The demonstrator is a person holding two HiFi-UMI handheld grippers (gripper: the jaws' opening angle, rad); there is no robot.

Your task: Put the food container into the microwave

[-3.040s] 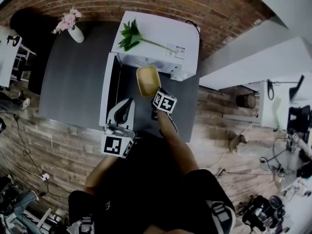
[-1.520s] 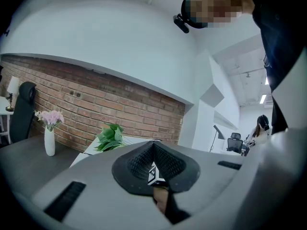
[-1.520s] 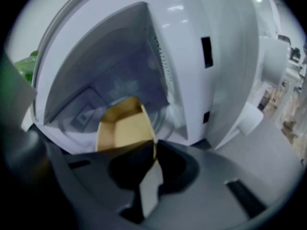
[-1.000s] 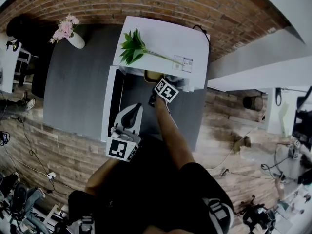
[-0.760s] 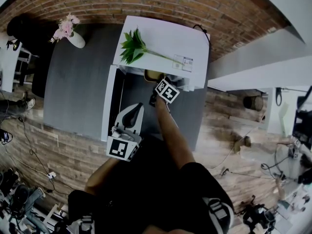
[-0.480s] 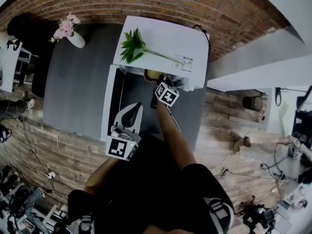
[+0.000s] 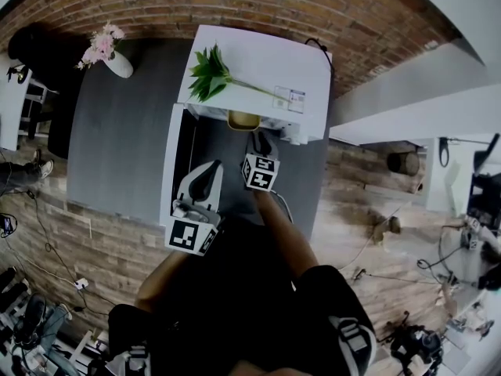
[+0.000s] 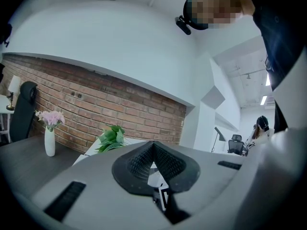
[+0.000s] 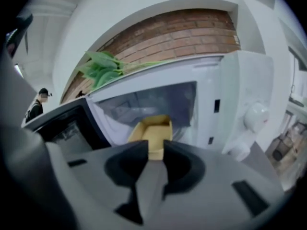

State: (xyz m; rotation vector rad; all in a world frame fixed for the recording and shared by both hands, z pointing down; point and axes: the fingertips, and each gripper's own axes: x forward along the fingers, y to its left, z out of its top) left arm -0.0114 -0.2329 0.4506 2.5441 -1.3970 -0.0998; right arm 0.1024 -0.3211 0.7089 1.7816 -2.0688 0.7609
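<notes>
- Food container (image 9: 152, 131), yellow with its open top up, sits inside the microwave (image 9: 230, 95). Its long axis runs front to back into the cavity, and a short end faces the opening and your right gripper.
- From your head view only that near end of the container (image 7: 243, 120) shows, under the front edge of the microwave's white top (image 7: 258, 61).
- Your right gripper (image 9: 153, 150) is just outside the opening and points down into it. Its jaws have just been closing but stand a narrow gap apart; nothing is between them, and the container lies beyond the tips, untouched.
- The microwave door (image 9: 62, 126) stands swung open on the left of that view.
- A green leafy plant (image 7: 207, 70) lies on top of the microwave.
- Your left gripper (image 8: 153, 145) is held level beside the open door, its pads clenched tip to tip on nothing.
</notes>
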